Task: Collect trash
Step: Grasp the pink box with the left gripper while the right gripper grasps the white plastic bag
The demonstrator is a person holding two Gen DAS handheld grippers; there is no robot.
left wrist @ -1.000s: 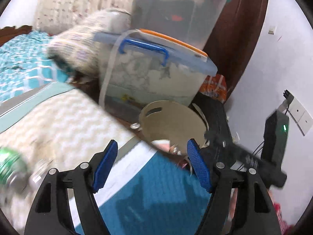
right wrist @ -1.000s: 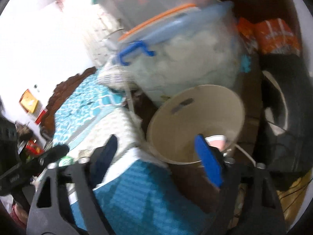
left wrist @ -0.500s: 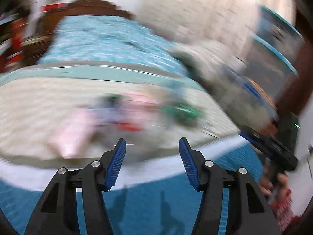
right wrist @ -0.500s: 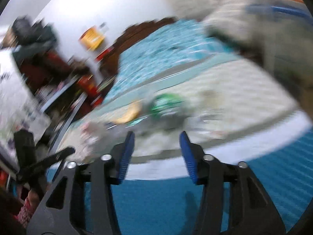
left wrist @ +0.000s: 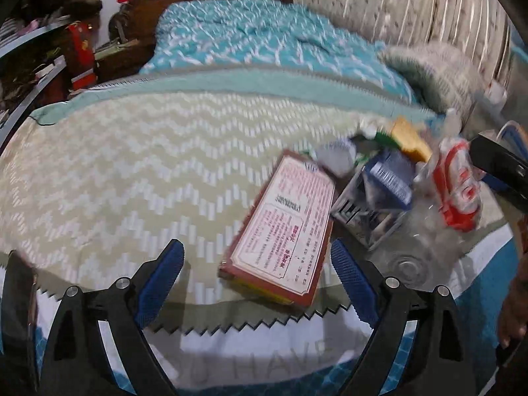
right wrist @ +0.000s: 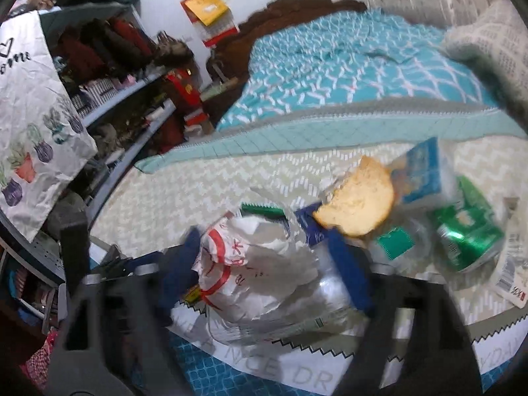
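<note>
Trash (left wrist: 389,184) is lying in a loose heap on the cream zigzag blanket (left wrist: 132,165) of the bed, at about 2 o'clock from your left gripper (left wrist: 257,280). You are holding that gripper's jaws wide open and gripping nothing; the near corner of a flat red-edged box (left wrist: 287,227) is sitting between the blue pads (left wrist: 158,277), apparently not touching either one. Only this view is showing you the box's printed face, the blue carton (left wrist: 389,178) at its 3 o'clock, and the red-and-white wrapper (left wrist: 458,191) further right.

Your right wrist view is giving you the pile from the other side. Your right gripper (right wrist: 267,264) is blurring badly, its jaws standing apart on either side of a crumpled white wrapper with red print (right wrist: 260,264) lying over clear plastic (right wrist: 297,303); you cannot tell from this view whether the pads are pressing on it. Here alone you are seeing the round bread piece (right wrist: 359,204) at 1 o'clock, the crushed green can (right wrist: 468,234) at 3 o'clock, and the cluttered shelves (right wrist: 109,92) at 10 o'clock.
</note>
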